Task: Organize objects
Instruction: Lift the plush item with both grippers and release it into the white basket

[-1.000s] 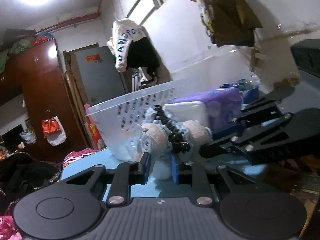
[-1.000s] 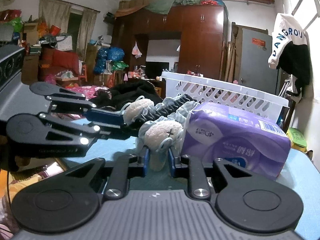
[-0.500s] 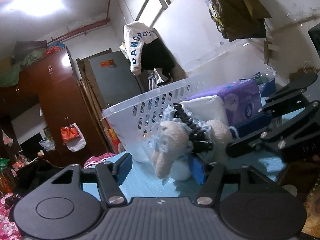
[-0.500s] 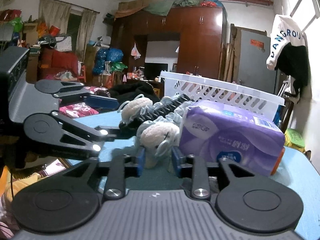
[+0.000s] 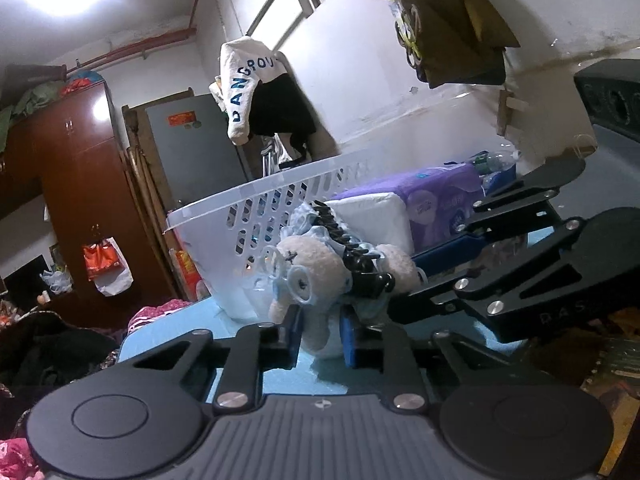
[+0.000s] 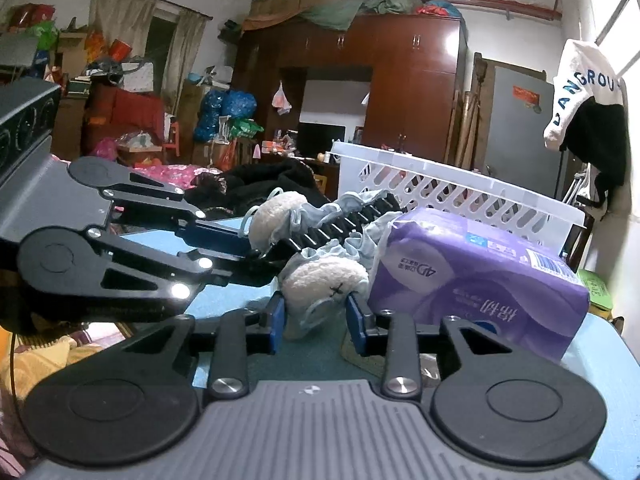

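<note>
While the right tool [image 6: 316, 316] has parted, the left tool [image 5: 320, 330] again grips the hair clip [image 5: 320, 276].

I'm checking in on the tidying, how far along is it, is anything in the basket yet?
Nothing visibly done: the white basket shows no items inside from these angles, though its floor is hidden. In hand: both the left gripper and right gripper flank the fluffy hair clip on the blue table. Left: the clip and the purple tissue pack beside it.

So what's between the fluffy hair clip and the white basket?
Nothing in the left wrist view: the fluffy hair clip sits just before the white basket. Whether they touch is unclear.
</note>
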Demonstrator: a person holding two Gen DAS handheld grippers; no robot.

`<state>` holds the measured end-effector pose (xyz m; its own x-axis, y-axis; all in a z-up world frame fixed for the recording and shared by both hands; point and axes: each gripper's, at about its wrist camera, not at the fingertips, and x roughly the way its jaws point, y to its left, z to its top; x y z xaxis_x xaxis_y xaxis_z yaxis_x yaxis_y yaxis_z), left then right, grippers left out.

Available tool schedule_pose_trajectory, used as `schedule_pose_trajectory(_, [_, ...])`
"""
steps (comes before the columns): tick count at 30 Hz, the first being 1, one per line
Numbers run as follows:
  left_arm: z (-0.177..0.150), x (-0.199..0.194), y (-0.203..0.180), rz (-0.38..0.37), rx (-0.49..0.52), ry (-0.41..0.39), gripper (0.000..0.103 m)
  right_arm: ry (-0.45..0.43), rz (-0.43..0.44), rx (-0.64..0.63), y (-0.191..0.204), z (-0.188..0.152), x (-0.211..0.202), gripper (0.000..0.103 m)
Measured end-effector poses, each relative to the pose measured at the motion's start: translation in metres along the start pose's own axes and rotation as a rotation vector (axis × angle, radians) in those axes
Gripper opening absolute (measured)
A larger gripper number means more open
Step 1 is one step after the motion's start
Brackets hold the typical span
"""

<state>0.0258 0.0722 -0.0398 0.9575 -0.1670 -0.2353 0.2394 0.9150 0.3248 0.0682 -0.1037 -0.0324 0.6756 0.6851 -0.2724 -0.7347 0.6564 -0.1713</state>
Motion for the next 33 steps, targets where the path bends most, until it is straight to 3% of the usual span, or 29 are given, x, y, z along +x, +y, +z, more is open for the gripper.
schedule_pose_trajectory(2, [0.0, 0.0, 0.0, 0.021, -0.012, 0.002, 0.017, -0.008, 0.004, -0.004, -0.001, 0.001, -0.004, 0.033])
schedule_pose_trajectory(12, [0.006, -0.015, -0.004, 0.077, -0.037, -0.047, 0.016, -0.046, 0.011, -0.027, 0.001, 0.008, -0.016, 0.032])
schedule_pose_trajectory(22, [0.033, -0.037, -0.011, 0.099, 0.0, -0.13, 0.016, -0.11, 0.004, -0.08, -0.001, 0.028, -0.027, 0.032])
schedule_pose_trajectory(28, [0.067, -0.037, -0.012, 0.116, 0.05, -0.192, 0.016, -0.17, -0.037, -0.149, -0.011, 0.053, -0.034, 0.032])
schedule_pose_trajectory(33, [0.112, -0.009, 0.005, 0.108, 0.062, -0.22, 0.016, -0.176, -0.076, -0.201, -0.041, 0.089, -0.017, 0.032])
